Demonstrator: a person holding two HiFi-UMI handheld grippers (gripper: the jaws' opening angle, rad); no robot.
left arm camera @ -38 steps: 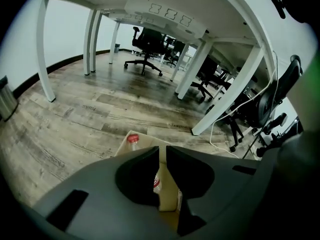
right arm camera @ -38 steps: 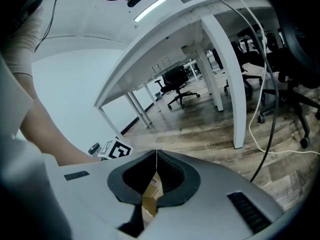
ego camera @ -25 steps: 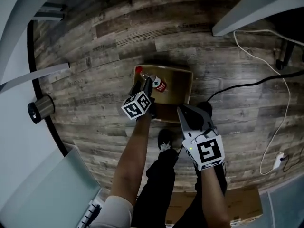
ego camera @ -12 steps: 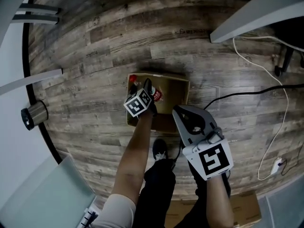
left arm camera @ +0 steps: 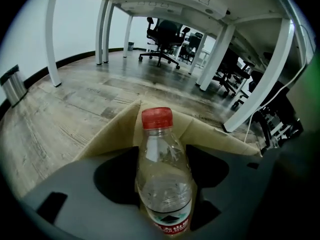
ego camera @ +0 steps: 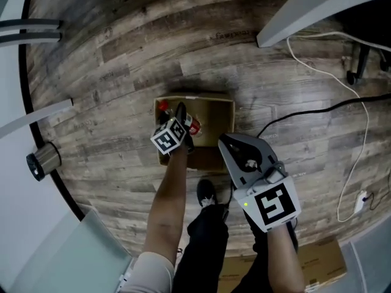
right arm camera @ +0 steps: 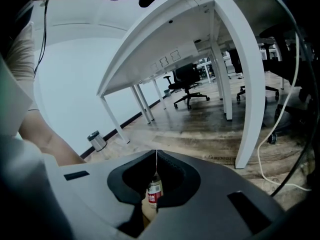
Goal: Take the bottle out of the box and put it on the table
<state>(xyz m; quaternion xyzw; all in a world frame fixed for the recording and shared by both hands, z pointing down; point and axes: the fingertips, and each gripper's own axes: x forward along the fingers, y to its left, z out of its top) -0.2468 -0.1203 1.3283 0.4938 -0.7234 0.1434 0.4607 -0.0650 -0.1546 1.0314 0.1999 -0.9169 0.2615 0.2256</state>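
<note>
My left gripper (ego camera: pixel 181 110), jaws just narrowing but unclamped, straddles the bottle (left arm camera: pixel 162 174) at the box's (ego camera: pixel 214 112) ten o'clock; a skewed squeeze could topple it. Right gripper (ego camera: pixel 223 143) closed.

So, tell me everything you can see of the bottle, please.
The bottle is clear plastic with a red screw cap and a red-and-white label low on its body. It is inside the open cardboard box on the wooden floor, cap near a corner. It is between the fingers of the left gripper, which have just been closing; gaps show on both sides, so it is not gripped.
</note>
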